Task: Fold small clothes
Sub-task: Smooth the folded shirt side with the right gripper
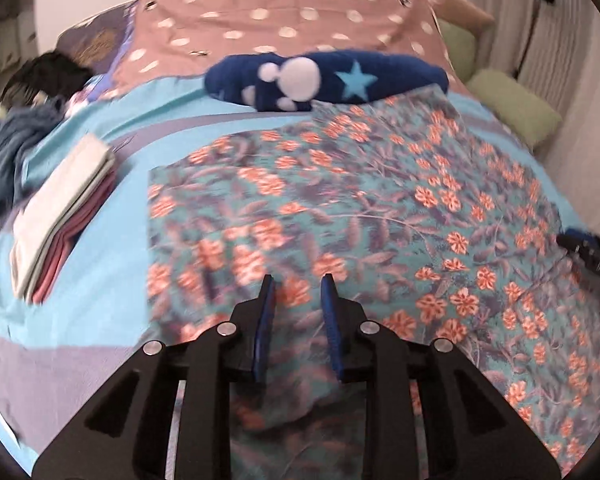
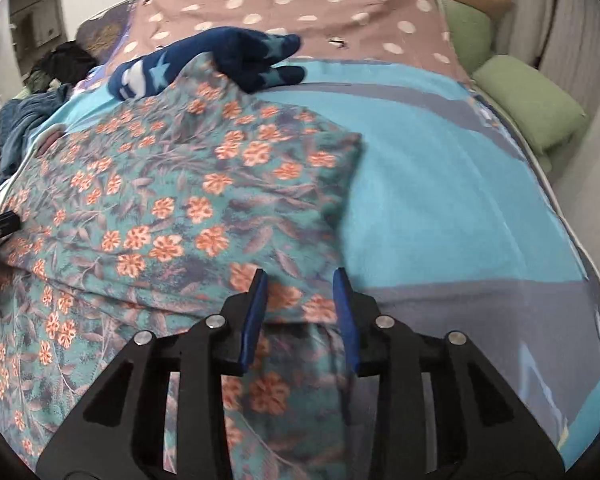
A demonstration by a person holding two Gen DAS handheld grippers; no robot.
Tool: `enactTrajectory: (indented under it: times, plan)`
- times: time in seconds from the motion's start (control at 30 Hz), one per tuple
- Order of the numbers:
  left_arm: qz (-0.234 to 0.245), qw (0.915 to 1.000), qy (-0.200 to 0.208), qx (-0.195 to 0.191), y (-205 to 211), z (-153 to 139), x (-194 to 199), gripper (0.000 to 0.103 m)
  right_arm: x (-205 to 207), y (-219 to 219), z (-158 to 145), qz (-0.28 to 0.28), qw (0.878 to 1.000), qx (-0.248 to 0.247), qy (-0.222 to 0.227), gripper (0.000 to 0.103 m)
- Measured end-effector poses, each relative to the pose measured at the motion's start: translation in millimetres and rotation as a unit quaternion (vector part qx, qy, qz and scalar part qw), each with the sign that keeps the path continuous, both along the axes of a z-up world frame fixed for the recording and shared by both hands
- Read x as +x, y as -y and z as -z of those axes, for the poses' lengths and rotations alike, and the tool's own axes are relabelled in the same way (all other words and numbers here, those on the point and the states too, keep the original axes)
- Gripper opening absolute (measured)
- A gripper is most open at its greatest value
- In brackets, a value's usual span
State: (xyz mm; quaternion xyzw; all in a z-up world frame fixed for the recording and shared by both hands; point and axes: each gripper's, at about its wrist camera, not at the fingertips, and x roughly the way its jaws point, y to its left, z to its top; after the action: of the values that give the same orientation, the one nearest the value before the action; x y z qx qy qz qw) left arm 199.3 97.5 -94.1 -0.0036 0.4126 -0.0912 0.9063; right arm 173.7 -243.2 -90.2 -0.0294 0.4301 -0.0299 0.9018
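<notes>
the floral cloth (image 1: pixel 340 200) lies spread on the bed (image 2: pixel 440 184), its far edge touching a dark blue starred garment (image 1: pixel 328 76). the left tool (image 1: pixel 298 280) hovers over its near part, jaws narrowly apart, nothing pinched. the right tool (image 2: pixel 300 276) stands at the cloth's folded right corner, jaws parted, no grip visible. a folded stack (image 1: pixel 64 212) sits left.

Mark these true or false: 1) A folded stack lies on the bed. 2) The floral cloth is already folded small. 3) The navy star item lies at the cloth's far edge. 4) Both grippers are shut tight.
1) True: the folded stack lies beside the floral cloth.
2) False: it is spread wide over the bed.
3) True: the navy star item lies there.
4) False: the left gripper and right gripper show gaps.
</notes>
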Motion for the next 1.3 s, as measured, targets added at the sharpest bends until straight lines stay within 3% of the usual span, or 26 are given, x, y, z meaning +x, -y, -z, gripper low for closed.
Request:
enactTrajectory:
  times: [0.17,0.3,0.4,0.47,0.53,0.63,0.73,1.03,1.1,1.2,1.23,1.27,1.3]
  plan:
    - [-0.041,0.9985,0.027,-0.025,-35.2,-12.2,-32.0,0.043,-28.0,28.4,-13.5,0.011,0.998,0.058,0.014,0.054]
    - [-0.072,0.9969,0.012,-0.028,-66.7,-7.4,-46.1,0.046,-36.1,39.6,-13.9,0.021,0.998,0.055,0.011,0.056]
    - [-0.072,0.9961,-0.029,-0.041,-73.4,14.1,-46.6,0.049,-38.0,31.8,-1.5,0.013,0.999,0.040,-0.018,0.067]
    - [-0.074,0.9968,-0.018,-0.024,-68.6,11.0,-51.0,0.049,-38.9,24.3,6.8,0.020,0.999,0.018,-0.023,0.067]
    - [-0.065,0.9975,-0.017,-0.023,-64.6,6.5,-56.2,0.049,-43.9,22.2,2.1,0.019,0.999,0.024,-0.020,0.067]
    - [-0.030,0.9963,-0.029,-0.075,-63.5,5.7,-68.2,0.049,-56.3,29.9,-5.5,0.011,0.997,0.075,-0.017,0.067]
    - [-0.010,0.9935,-0.040,-0.106,-64.1,8.7,-84.3,0.049,-73.9,37.8,-10.3,0.008,0.996,0.089,-0.011,0.067]
    - [0.035,0.9870,-0.055,-0.147,-59.6,15.4,-139.7,0.049,-112.8,57.7,-8.6,0.012,0.988,0.157,-0.010,0.067]
    - [0.037,0.9888,-0.053,-0.134,-54.4,15.3,-153.6,0.044,-120.0,58.3,-7.3,0.014,0.986,0.163,-0.011,0.067]
    - [0.037,0.9879,-0.062,-0.138,-54.8,16.2,-172.2,0.029,-134.7,58.4,-6.9,0.017,0.987,0.158,-0.007,0.067]
    - [0.032,0.9876,-0.066,-0.139,-57.2,16.5,-176.3,0.011,-139.2,59.2,-7.0,0.018,0.987,0.158,-0.004,0.067]
    - [0.027,0.9869,-0.069,-0.143,-60.1,16.5,-180.3,0.003,-144.6,60.1,-7.5,0.019,0.987,0.159,-0.002,0.067]
    - [0.017,0.9853,-0.062,-0.158,-65.3,14.2,-186.4,0.003,-151.1,61.5,-8.4,0.022,0.987,0.160,0.003,0.067]
